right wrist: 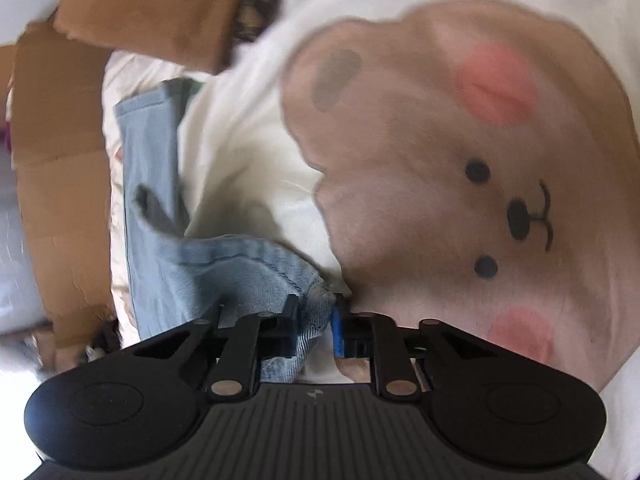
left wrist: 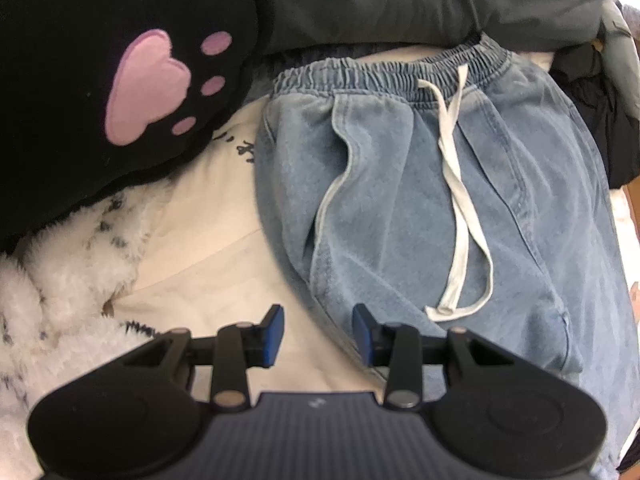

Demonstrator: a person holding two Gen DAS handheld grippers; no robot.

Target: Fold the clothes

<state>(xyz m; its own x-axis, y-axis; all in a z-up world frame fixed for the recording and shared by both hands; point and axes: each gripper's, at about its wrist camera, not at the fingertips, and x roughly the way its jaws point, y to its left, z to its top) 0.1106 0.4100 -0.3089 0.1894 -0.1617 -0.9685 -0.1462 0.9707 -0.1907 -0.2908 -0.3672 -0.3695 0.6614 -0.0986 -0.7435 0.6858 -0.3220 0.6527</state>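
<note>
Light blue denim trousers (left wrist: 420, 184) lie flat on a cream sheet (left wrist: 208, 240), elastic waistband at the far end, a white drawstring (left wrist: 460, 216) trailing down the front. My left gripper (left wrist: 318, 332) is open and empty, just above the trousers' near left edge. In the right wrist view my right gripper (right wrist: 314, 320) is shut on a bunched hem of the denim trousers (right wrist: 240, 268); the trouser leg runs away to the upper left.
A black plush cushion with a pink paw (left wrist: 120, 80) and a white fluffy blanket (left wrist: 60, 280) lie left of the trousers. A dark grey pillow (left wrist: 420, 0) lies behind them. A large white cushion with a bear face (right wrist: 460, 160) and cardboard boxes (right wrist: 60, 160) flank the right gripper.
</note>
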